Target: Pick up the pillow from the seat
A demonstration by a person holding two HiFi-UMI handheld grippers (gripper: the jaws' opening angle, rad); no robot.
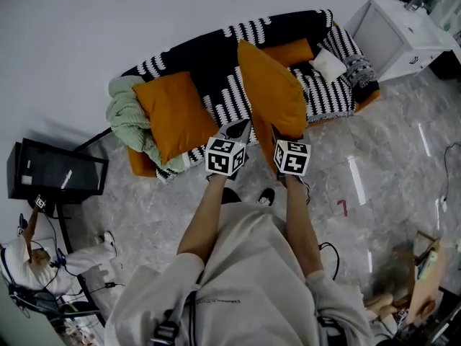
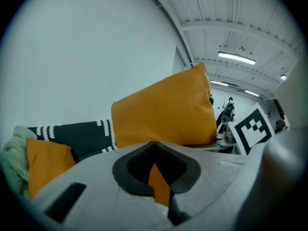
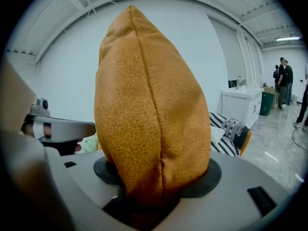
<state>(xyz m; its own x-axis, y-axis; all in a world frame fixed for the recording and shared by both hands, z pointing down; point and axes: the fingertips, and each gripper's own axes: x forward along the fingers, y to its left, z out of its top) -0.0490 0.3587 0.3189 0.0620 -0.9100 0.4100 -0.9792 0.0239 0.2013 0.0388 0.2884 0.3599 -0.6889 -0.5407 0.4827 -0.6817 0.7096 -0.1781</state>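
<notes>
An orange pillow [image 1: 272,92] is held up in front of the sofa [image 1: 216,63], standing on its lower edge between both grippers. My left gripper [image 1: 241,131] pinches a thin fold of its orange fabric, seen in the left gripper view [image 2: 160,186] with the pillow's body [image 2: 163,112] rising behind. My right gripper [image 1: 278,138] is shut on the pillow's lower end; in the right gripper view the pillow [image 3: 149,114] fills the middle and hides the gripper [image 3: 149,198] pads.
A second orange pillow [image 1: 173,114] leans on the sofa's left end beside a green blanket [image 1: 128,117]. A white cushion [image 1: 329,63] lies at the sofa's right end. A white cabinet [image 1: 400,34] stands right, a black stand [image 1: 54,171] left. Other people stand nearby [image 3: 284,81].
</notes>
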